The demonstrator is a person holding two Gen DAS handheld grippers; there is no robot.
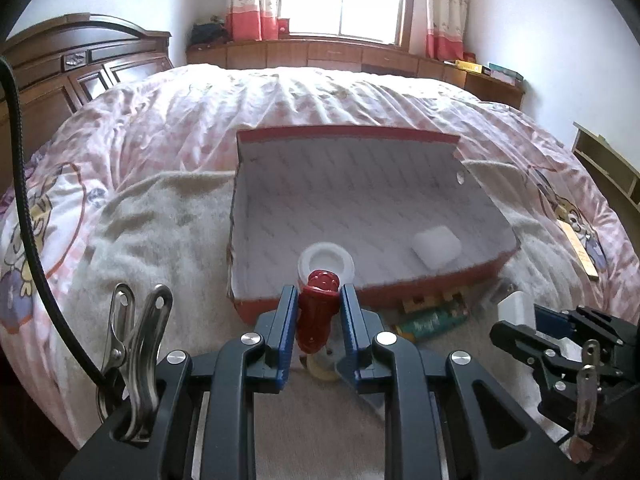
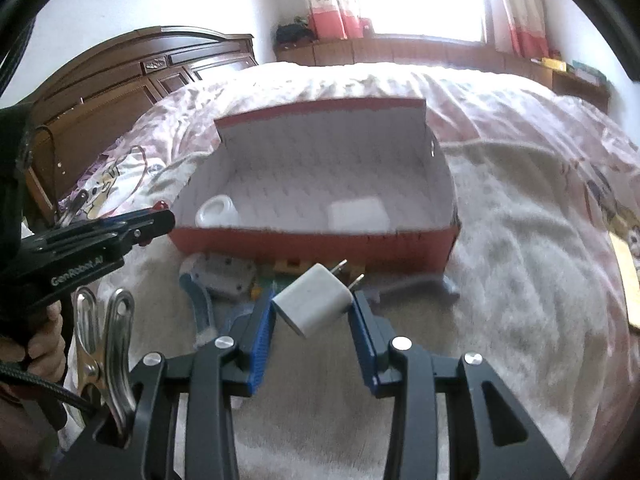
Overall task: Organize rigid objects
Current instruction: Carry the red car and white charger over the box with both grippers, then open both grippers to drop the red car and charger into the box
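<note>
A red cardboard box [image 1: 432, 280] with a white inside stands open on the bed; it also shows in the right wrist view [image 2: 312, 246]. In it lie a white jar [image 1: 326, 261] [image 2: 218, 211] and a white case [image 1: 437, 245] [image 2: 358, 215]. My left gripper [image 1: 319, 304] is shut on a red toy [image 1: 318, 316], held just before the box's near wall. My right gripper [image 2: 314, 306] is shut on a white plug charger [image 2: 314, 304], held in front of the box. The right gripper also shows in the left wrist view [image 1: 532, 320].
Before the box lie a green packet [image 1: 432, 320], a yellow block [image 2: 290, 267], a grey-and-blue tool [image 2: 224, 280] and a tape roll [image 1: 320, 368] on a white fleece blanket [image 2: 520, 280]. A wooden headboard [image 1: 80, 68] stands left, a wooden ruler [image 1: 580, 248] lies right.
</note>
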